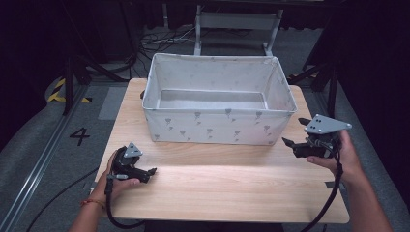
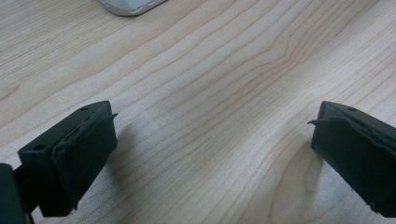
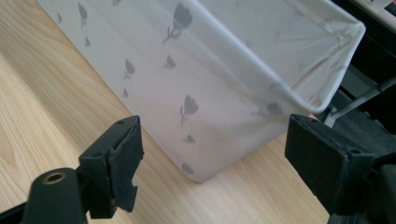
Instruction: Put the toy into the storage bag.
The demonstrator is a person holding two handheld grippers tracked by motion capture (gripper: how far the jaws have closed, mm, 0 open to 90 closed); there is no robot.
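From above, one white fabric box printed with grey flowers sits on the far half of the wooden table, and nothing can be seen inside it. Two grippers are in play. The left gripper rests low near the table's near-left edge, jaws wide apart over bare wood. The right gripper faces the box's near right corner, jaws spread wide, holding nothing.

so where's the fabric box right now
In the high view the fabric box sits at the far middle of the table, beyond both grippers; the right gripper is just off its near right corner.
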